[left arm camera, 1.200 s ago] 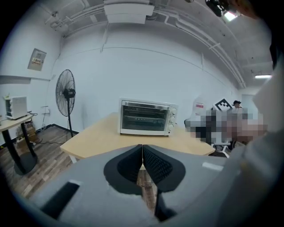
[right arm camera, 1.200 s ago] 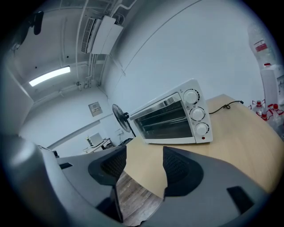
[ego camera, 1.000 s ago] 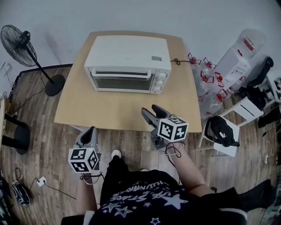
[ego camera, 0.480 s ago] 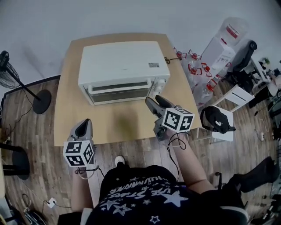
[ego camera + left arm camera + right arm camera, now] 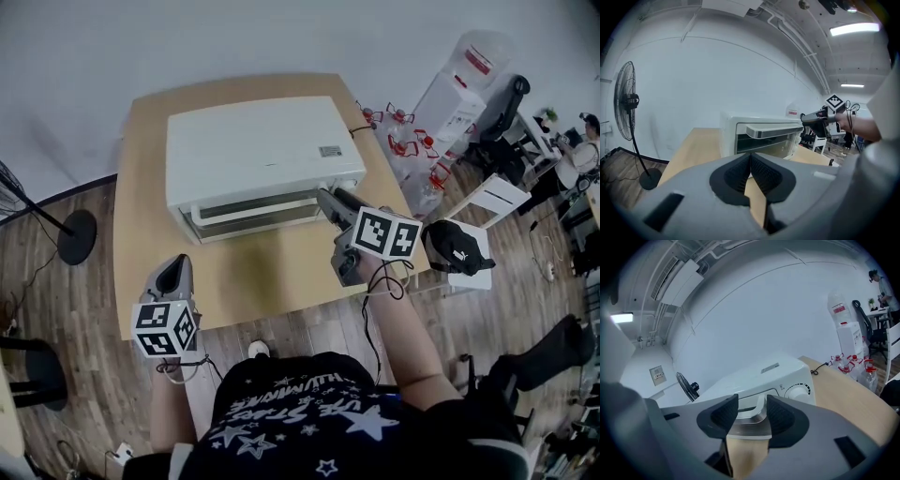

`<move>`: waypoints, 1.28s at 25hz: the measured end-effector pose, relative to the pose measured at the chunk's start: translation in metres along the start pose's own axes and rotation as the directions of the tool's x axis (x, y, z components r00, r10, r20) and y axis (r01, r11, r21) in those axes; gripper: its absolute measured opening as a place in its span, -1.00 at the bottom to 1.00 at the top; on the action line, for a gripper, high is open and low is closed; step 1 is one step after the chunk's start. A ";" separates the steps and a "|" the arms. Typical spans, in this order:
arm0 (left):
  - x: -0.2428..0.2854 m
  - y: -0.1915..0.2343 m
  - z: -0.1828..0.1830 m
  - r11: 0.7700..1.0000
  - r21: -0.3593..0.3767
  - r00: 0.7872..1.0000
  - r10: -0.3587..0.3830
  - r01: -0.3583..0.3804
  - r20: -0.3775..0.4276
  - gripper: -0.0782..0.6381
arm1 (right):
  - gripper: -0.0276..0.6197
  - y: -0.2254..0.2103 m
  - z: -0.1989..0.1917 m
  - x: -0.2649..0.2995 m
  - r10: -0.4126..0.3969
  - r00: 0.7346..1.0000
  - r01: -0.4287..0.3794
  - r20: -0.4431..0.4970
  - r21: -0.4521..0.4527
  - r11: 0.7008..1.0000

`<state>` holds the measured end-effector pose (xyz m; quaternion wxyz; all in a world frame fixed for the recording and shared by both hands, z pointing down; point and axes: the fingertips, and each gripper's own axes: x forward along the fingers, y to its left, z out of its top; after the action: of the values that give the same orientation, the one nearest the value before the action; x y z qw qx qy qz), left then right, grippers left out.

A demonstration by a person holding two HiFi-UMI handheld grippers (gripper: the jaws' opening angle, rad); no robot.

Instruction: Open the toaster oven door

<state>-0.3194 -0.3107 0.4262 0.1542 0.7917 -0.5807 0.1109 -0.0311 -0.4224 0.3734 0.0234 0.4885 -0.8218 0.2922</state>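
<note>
A white toaster oven (image 5: 262,150) stands on the wooden table (image 5: 253,277) with its door closed. The pale bar handle (image 5: 251,209) runs along the door's top edge. My right gripper (image 5: 330,199) reaches the handle's right end beside the control knobs (image 5: 799,391). In the right gripper view the handle (image 5: 750,417) lies between the closing jaws of that gripper (image 5: 752,411), and I see no pad pressing on it. My left gripper (image 5: 174,267) hangs at the table's front left edge, shut and empty (image 5: 751,157), pointing toward the oven (image 5: 759,136).
A power cord (image 5: 361,129) trails from the oven's back right. Right of the table stand water bottles (image 5: 412,150), a water dispenser (image 5: 459,84) and a white chair with a black bag (image 5: 455,248). A fan base (image 5: 75,236) sits on the floor at left.
My right gripper has moved forward from the table's front edge to the right end of the oven handle, and its jaws have narrowed. The left gripper has stayed low near the front edge.
</note>
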 end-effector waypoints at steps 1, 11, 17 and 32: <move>0.002 0.002 0.001 1.000 -0.002 1.000 -0.005 0.005 0.000 -0.73 | -0.36 -0.002 0.002 0.003 -0.020 1.000 0.020 -0.011 -0.004 1.000; 0.012 0.019 -0.003 0.999 -0.011 0.999 -0.037 0.037 -0.016 -0.73 | -0.41 -0.015 -0.001 0.027 -0.171 0.974 0.156 -0.151 -0.105 0.982; 0.015 0.024 -0.013 0.998 -0.021 0.998 -0.054 0.054 -0.036 -0.73 | -0.55 -0.014 -0.006 0.032 -0.207 0.957 0.178 -0.202 -0.151 0.972; -0.002 0.003 -0.035 0.999 -0.026 0.997 -0.041 0.039 -0.064 -0.73 | -0.61 -0.011 -0.022 0.008 -0.241 0.956 0.207 -0.168 -0.200 0.958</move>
<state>-0.3232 -0.2963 0.4586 0.1849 0.7972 -0.5607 0.1259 -0.0316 -0.4216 0.3992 0.1792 0.5444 -0.7779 0.2577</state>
